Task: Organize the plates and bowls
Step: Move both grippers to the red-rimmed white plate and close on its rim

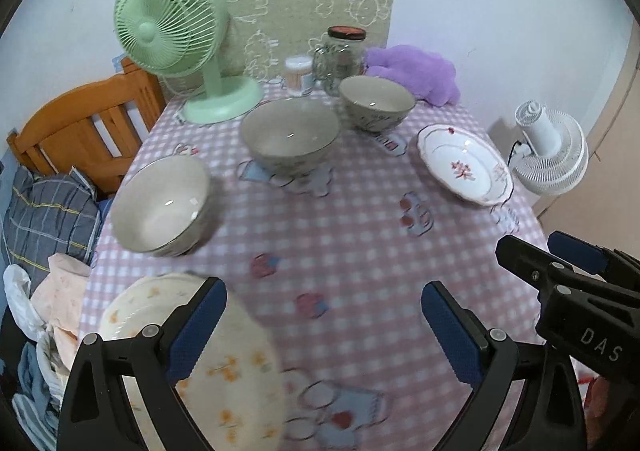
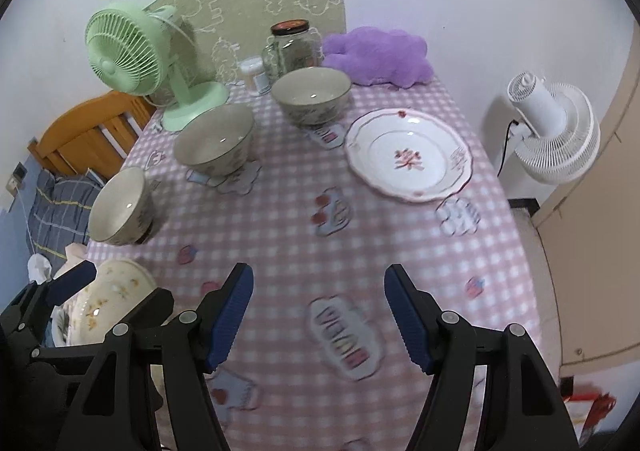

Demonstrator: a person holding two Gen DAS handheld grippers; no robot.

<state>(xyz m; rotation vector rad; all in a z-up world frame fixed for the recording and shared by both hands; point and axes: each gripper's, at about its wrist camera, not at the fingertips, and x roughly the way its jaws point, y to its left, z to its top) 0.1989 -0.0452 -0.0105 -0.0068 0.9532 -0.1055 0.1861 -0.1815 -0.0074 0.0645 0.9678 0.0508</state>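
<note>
Bowls: 3 bowls (image 1: 290, 139) stand apart in a diagonal row, unstacked, so nesting looks undone.
Plates: white plate (image 2: 408, 155) by the right edge; yellow-flowered plate (image 1: 192, 351) at the near-left corner.
Left gripper (image 1: 324, 335): jaws wide, holding nothing; left finger overlaps the flowered plate.
Right gripper (image 2: 320, 315): jaws apart, nothing between, over bare tablecloth (image 2: 280, 235).

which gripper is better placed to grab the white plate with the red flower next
Right. The white plate lies on the table's right side, ahead of the open, empty right gripper. The left gripper sits over the cream plate at the near-left edge.
</note>
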